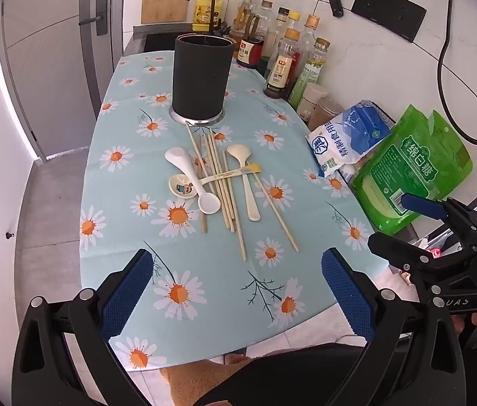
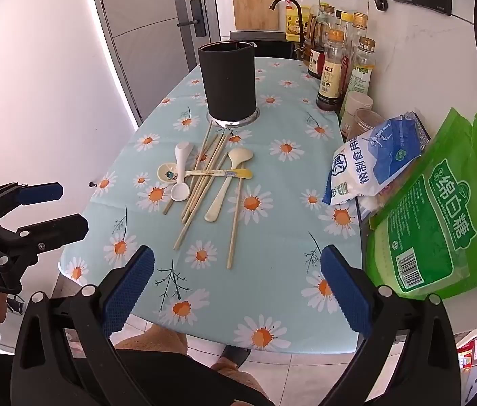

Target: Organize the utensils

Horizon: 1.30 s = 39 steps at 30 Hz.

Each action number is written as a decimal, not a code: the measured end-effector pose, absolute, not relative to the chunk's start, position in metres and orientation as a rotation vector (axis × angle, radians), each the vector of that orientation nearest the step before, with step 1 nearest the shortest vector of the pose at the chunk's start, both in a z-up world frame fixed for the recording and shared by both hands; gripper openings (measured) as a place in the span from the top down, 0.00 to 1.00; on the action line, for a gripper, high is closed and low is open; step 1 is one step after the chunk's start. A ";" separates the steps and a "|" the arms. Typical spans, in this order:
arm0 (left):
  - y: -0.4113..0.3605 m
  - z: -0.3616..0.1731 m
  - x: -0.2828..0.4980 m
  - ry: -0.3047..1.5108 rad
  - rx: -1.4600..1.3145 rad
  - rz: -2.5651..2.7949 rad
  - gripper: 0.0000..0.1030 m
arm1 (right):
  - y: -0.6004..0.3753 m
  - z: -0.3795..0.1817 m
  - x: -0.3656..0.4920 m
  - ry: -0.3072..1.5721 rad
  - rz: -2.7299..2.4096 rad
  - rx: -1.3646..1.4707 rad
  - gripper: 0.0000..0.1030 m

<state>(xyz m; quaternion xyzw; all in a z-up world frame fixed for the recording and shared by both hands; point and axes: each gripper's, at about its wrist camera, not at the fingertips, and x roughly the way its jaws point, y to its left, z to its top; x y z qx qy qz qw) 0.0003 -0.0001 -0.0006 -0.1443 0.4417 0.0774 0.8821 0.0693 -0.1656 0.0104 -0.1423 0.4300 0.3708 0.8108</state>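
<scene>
Both tongs hang spread wide and empty above the near edge of the desk [image 1: 130, 108], which wears a pale blue daisy-print cloth: the left tongs [image 1: 237, 291] and the right tongs [image 2: 237, 287]. Mid-desk lies a loose heap of pale wooden chopsticks [image 1: 219, 182], crossed by a white ceramic spoon [image 1: 189, 176], a cream plastic spoon [image 1: 246, 182] and a cartoon-printed spoon with a yellow handle [image 1: 184, 185]. Just beyond the heap stands an upright black cylindrical holder on a steel base [image 1: 201, 77]. At the right edge lean a green sugar bag [image 2: 441, 216] and a blue-white salt bag [image 2: 373, 165].
</scene>
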 end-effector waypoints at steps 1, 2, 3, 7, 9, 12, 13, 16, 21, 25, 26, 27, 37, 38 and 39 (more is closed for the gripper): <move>0.000 -0.001 0.001 0.923 -0.297 0.166 0.06 | -0.165 0.010 0.069 0.920 0.790 -0.309 0.05; 0.000 -0.002 0.001 0.925 -0.298 0.165 0.06 | -0.165 0.010 0.069 0.922 0.790 -0.311 0.05; 0.000 -0.002 0.001 0.924 -0.302 0.162 0.06 | -0.166 0.011 0.069 0.922 0.791 -0.311 0.05; 0.000 -0.002 0.003 0.929 -0.303 0.157 0.06 | -0.166 0.010 0.069 0.925 0.789 -0.319 0.05; -0.002 -0.001 0.003 0.928 -0.295 0.159 0.06 | -0.166 0.010 0.069 0.928 0.787 -0.319 0.05; -0.003 0.000 0.001 0.927 -0.295 0.160 0.06 | -0.169 0.014 0.066 0.913 0.795 -0.310 0.05; -0.002 0.000 0.001 0.927 -0.295 0.160 0.06 | -0.170 0.015 0.065 0.911 0.796 -0.312 0.05; 0.000 0.001 -0.001 0.925 -0.299 0.156 0.06 | -0.164 0.011 0.068 0.918 0.790 -0.318 0.05; 0.003 -0.001 -0.002 0.929 -0.311 0.157 0.06 | -0.165 0.011 0.069 0.918 0.792 -0.318 0.05; 0.002 -0.003 -0.001 0.931 -0.310 0.161 0.06 | -0.164 0.009 0.071 0.928 0.795 -0.313 0.05; 0.001 -0.003 0.000 0.930 -0.311 0.159 0.06 | -0.164 0.009 0.071 0.931 0.797 -0.314 0.05; 0.000 -0.003 0.000 0.931 -0.311 0.158 0.06 | -0.163 0.008 0.071 0.932 0.798 -0.316 0.05; 0.000 -0.003 -0.001 0.939 -0.304 0.156 0.06 | -0.164 0.011 0.072 0.928 0.798 -0.327 0.05; 0.000 -0.003 0.000 0.939 -0.306 0.157 0.06 | -0.163 0.010 0.072 0.929 0.800 -0.330 0.05; 0.001 -0.003 0.000 0.938 -0.309 0.157 0.06 | -0.163 0.010 0.071 0.929 0.801 -0.333 0.05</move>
